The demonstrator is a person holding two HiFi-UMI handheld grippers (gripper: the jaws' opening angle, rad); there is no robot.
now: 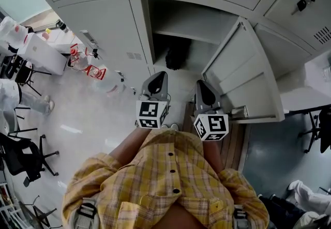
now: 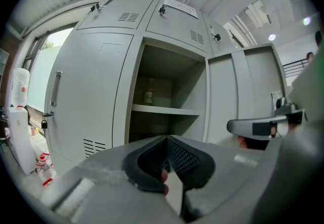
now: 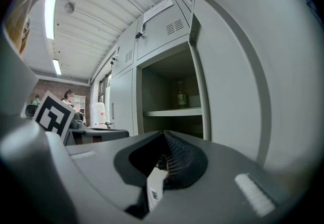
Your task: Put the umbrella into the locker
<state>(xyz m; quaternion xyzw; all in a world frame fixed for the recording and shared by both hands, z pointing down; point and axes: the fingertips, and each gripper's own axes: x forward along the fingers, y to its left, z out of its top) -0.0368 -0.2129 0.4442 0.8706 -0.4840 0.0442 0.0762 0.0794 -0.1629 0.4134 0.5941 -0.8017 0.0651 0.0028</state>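
The umbrella [image 1: 177, 56] seems to be the dark bundle low inside the locker [image 1: 186, 21], at twelve o'clock from my left hand-held gripper [image 1: 159, 77] and right hand-held gripper [image 1: 202, 86], both closed and empty. If it leans out, the door [image 1: 243, 75] at two o'clock could jam on it.

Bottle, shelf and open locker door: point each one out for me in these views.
Bottle [image 2: 148, 97], left gripper view, on its label.
Shelf [image 2: 167, 111], left gripper view, on its front edge.
Open locker door [image 1: 243, 75], head view, on the inner face of the panel.
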